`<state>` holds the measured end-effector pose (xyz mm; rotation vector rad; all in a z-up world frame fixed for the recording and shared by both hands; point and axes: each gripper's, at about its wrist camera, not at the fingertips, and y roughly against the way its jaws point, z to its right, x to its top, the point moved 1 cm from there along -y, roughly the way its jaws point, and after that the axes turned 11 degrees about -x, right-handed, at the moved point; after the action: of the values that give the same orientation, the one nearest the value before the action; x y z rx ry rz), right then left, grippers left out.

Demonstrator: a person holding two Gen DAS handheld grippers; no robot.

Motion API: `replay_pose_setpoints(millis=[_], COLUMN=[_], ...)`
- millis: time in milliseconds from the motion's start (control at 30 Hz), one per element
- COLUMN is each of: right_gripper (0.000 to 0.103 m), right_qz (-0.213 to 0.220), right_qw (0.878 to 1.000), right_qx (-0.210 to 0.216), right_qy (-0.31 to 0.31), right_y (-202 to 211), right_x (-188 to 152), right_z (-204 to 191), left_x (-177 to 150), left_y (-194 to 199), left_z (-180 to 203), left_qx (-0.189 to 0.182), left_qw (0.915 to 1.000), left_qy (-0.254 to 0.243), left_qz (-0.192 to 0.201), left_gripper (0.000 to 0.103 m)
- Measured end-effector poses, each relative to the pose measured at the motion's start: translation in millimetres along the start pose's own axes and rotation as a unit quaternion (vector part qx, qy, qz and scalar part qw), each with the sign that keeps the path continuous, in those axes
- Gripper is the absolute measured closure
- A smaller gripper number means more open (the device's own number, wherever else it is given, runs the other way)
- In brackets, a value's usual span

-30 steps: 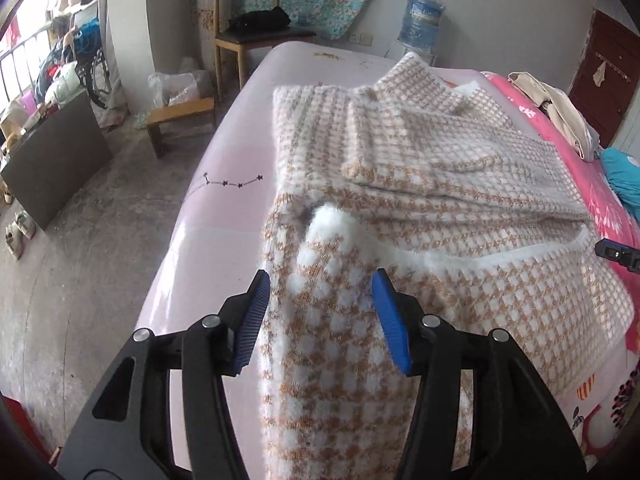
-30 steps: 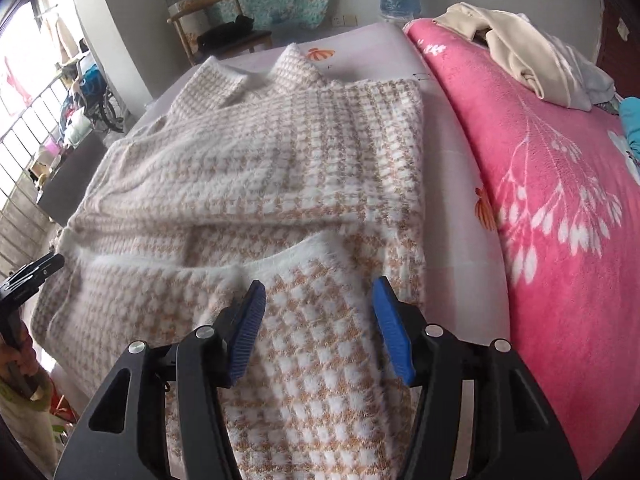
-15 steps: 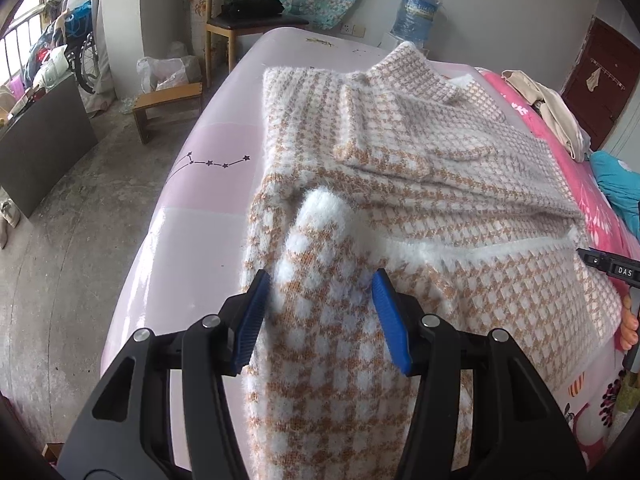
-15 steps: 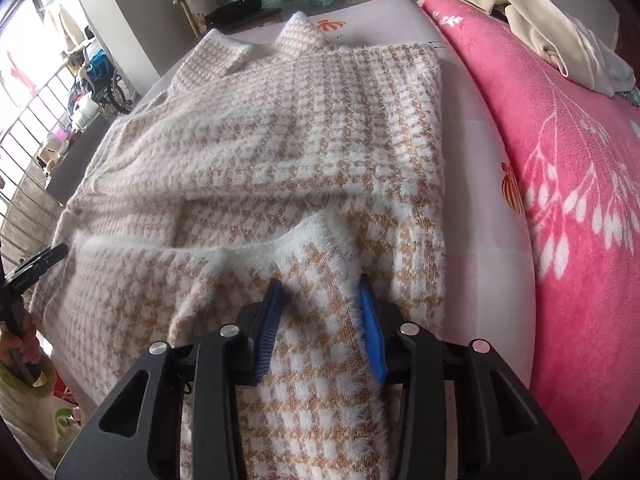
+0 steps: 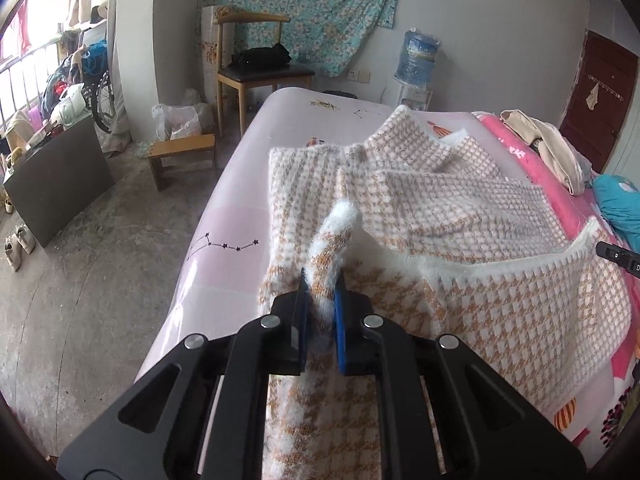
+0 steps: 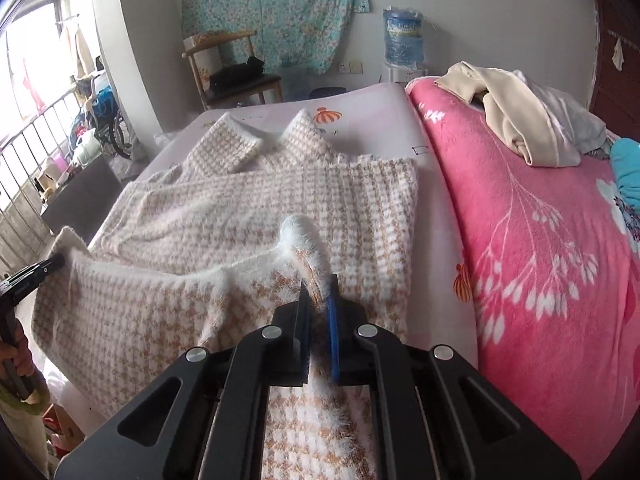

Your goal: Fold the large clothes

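The 2 grippers each pinch a corner of the sweater's hem: the left gripper [image 5: 320,280] is closing on fuzzy knit, the right gripper [image 6: 318,284] is clamped on it. The sweater [image 5: 460,208] stretches ahead across the bed [image 5: 240,216], collar farthest, so I expect the hem to fold forward.

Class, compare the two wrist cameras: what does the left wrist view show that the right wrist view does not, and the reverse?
Only the left wrist view shows the small wooden stool on the floor and the dark red door. Only the right wrist view shows the window railing. Both show the houndstooth sweater, each gripper pinching its hem, the wooden chair and the water bottle.
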<state>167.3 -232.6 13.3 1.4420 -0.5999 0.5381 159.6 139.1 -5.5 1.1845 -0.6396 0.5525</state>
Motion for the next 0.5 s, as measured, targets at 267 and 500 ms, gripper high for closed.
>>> replay_pose_setpoints(millis=[267,500], right_gripper=[0.096,0.066], right_qz=[-0.066,-0.076], right_qw=[0.998,0.997], right_qx=[-0.016,-0.032], right_qy=[-0.012,-0.011], right_y=[-61,-60], right_x=[-29,-27], right_z=[5,8], left_x=[-15,-18], left_y=[-42,-44], left_z=[-3,-10], left_qx=[0.019,0.017], left_qw=[0.9991,0.9990], left_qy=[-0.014,-0.003], left_qz=[-0.036,-0.041], left_gripper=[0.093,0.073])
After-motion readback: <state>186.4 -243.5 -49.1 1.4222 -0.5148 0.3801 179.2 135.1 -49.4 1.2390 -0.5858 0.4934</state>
